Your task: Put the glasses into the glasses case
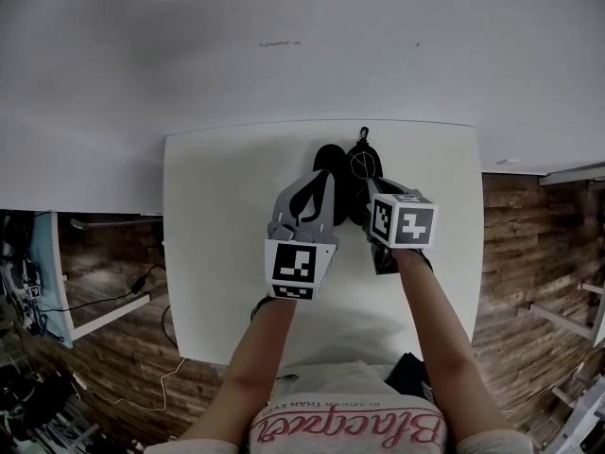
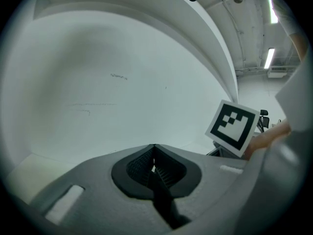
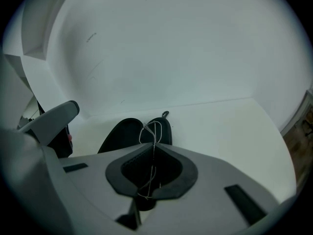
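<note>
Pink script runs upside down across the person's shirt (image 1: 345, 431), and I cannot read it surely. The open black glasses case (image 1: 333, 162) lies at the far middle of the white counter (image 1: 217, 253), with a round emblem on its right half. Only the right gripper view shows the thin wire glasses (image 3: 153, 131), pinched in the clenched right gripper (image 3: 153, 146) just near of the case. The left gripper (image 2: 154, 147) is clenched on nothing, its view facing the bare wall (image 2: 122, 72). Wooden floor (image 1: 529, 253) flanks the counter.
</note>
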### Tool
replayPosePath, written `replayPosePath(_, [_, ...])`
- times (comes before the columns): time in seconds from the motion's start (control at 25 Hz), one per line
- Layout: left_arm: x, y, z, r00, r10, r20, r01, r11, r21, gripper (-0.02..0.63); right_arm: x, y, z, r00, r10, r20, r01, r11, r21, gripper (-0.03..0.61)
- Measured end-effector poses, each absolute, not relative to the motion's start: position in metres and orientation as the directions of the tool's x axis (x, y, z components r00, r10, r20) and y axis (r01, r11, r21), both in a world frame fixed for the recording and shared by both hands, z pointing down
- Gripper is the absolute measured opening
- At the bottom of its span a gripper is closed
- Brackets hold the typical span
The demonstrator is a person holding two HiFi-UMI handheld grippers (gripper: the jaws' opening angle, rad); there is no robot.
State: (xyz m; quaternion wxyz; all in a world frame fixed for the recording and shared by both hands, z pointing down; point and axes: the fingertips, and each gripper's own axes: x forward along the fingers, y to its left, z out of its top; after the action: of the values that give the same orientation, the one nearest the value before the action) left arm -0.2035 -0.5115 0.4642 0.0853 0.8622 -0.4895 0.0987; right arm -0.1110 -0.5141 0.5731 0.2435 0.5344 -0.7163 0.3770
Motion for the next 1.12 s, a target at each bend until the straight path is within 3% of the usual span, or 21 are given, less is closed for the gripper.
replayPosePath(0.48, [-0.203, -0.507, 0.467, 0.505, -0.821, 0.264, -0.858, -0.512, 0.048, 0.008, -0.106, -0.517, 0.575, -0.248, -0.641, 0.726, -0.969, 0.163, -0.188, 0.018])
replayPosePath(1.12, [-0.195, -0.473, 0.414, 0.541, -0.823, 0.174, -0.837, -0.548, 0.007, 0.006, -0.114, -0.481, 0.500, -0.320, -0.779, 0.538, -0.947, 0.271, -0.171, 0.011])
